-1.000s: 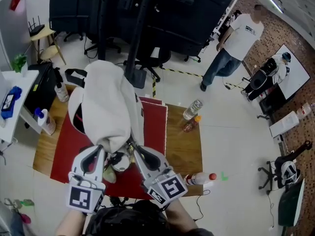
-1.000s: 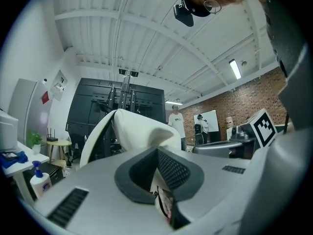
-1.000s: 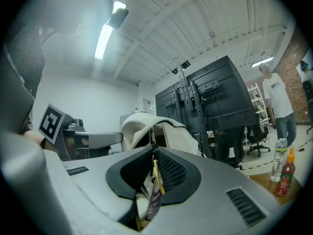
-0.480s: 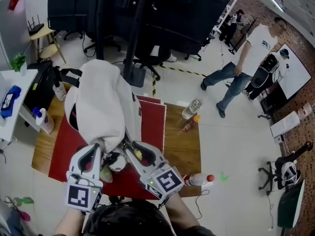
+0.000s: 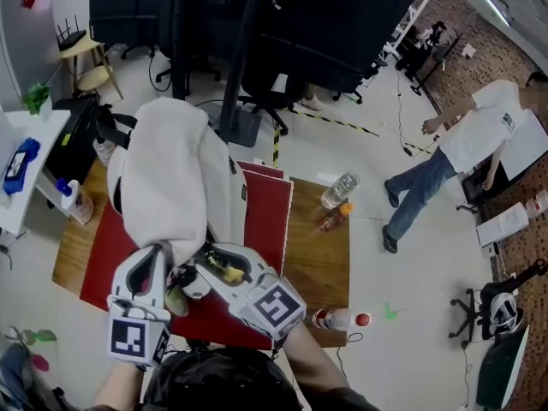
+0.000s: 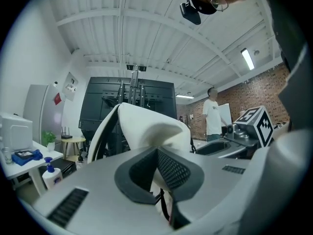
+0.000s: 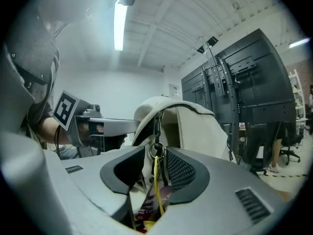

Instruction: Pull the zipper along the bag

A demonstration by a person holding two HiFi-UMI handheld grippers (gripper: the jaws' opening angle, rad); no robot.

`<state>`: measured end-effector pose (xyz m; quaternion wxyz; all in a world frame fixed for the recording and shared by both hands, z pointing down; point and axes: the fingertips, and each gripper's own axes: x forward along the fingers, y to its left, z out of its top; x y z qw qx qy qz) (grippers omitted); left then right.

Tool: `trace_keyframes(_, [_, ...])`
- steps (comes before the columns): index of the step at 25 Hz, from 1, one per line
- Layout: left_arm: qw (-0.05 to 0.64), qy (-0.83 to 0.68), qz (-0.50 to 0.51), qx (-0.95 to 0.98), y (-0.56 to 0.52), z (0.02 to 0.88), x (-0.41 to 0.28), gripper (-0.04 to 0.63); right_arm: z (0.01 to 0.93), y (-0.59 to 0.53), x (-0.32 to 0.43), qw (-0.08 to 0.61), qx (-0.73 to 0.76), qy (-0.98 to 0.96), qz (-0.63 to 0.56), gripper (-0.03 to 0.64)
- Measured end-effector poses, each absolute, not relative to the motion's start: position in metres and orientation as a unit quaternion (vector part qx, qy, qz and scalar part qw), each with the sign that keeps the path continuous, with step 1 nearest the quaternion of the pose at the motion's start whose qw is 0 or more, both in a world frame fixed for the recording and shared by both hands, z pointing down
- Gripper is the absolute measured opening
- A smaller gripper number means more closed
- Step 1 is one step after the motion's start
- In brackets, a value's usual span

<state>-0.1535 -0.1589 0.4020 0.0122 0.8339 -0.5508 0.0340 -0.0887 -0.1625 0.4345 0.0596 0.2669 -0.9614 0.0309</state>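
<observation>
A white backpack (image 5: 171, 169) stands upright on a red mat (image 5: 265, 221). My left gripper (image 5: 161, 259) is at its lower front edge and shut on a fold of the white fabric (image 6: 146, 126). My right gripper (image 5: 205, 262) reaches in from the right beside it. In the right gripper view its jaws (image 7: 155, 166) are opening. The zipper pull ring (image 7: 156, 148) and a yellow cord (image 7: 155, 185) hang loose between them, and the pads are not pressing on them. The zipper track runs up over the bag's top (image 7: 161, 109).
The wooden table (image 5: 321, 264) carries a clear bottle (image 5: 336, 191), a small orange bottle (image 5: 332, 217) and a red-capped bottle (image 5: 338, 319) near its front right corner. A spray bottle (image 5: 73, 199) stands at the left edge. A person (image 5: 454, 157) walks at the right.
My right gripper's jaws have parted and it has swung left, closer to the left gripper. The left gripper keeps its hold. The person in the background has walked to the right.
</observation>
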Motion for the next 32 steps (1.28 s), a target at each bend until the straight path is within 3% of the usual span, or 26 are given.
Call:
trace_keyframes(11, [0.011,-0.558,0.033,0.829,-0.161,0.403,-0.155,0.032,0.433,-0.161,-0.095,0.053,0.235,-0.97,0.027,0.154])
trace_keyframes(16, [0.017,-0.557,0.041,0.829,-0.163,0.406,-0.155,0.032,0.432,-0.159,-0.095,0.052,0.232,-0.971,0.029,0.131])
trace_keyframes(18, [0.015,-0.557,0.036,0.83,-0.164,0.405,-0.153,0.032,0.431,-0.158,-0.093,0.052,0.231,-0.971,0.032,0.086])
trace_keyframes(25, [0.016,-0.556,0.037,0.83,-0.163,0.405,-0.151,0.032,0.43,-0.151,-0.094,0.055,0.226,-0.972,0.03,0.075])
trace_keyframes(32, [0.007,-0.544,0.019,0.839,-0.151,0.384,-0.141,0.032,0.413,-0.135,-0.091,0.016,0.209,-0.977,0.043,0.072])
